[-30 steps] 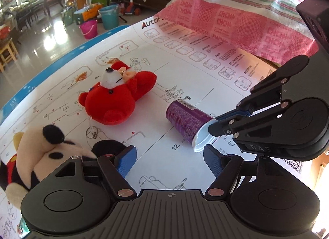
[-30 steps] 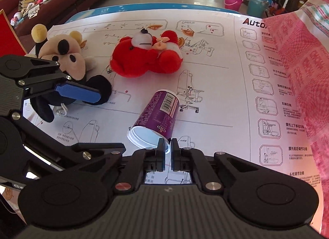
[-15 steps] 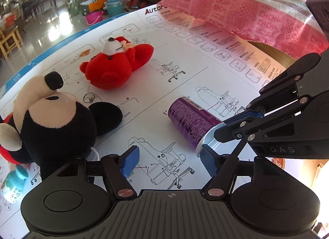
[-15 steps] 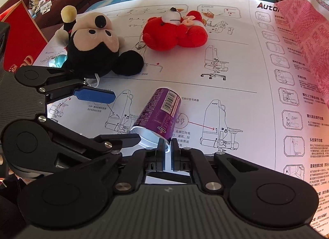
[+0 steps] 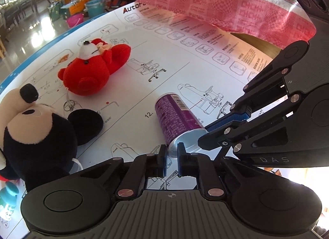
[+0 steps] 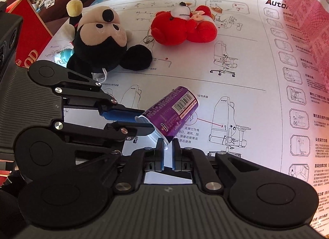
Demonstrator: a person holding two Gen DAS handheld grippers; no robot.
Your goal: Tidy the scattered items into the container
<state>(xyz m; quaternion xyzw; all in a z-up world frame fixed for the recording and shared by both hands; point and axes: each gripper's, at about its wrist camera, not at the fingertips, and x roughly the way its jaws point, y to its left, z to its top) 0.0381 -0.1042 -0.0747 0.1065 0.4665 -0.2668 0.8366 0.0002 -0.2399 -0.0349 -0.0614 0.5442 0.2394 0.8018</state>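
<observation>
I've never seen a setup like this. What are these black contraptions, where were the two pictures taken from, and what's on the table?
There is no robot here. A person holds a two-fingered claw in each hand, and each has a camera looking out along its fingers. One picture looks out from the left claw, the other from the right claw, so each also sees its partner. On a printed instruction sheet lie a black mouse plush, a red plush and a tipped purple cup. A pink woven cloth sits at the edge. Both claws pinch the cup's white rim.
</observation>
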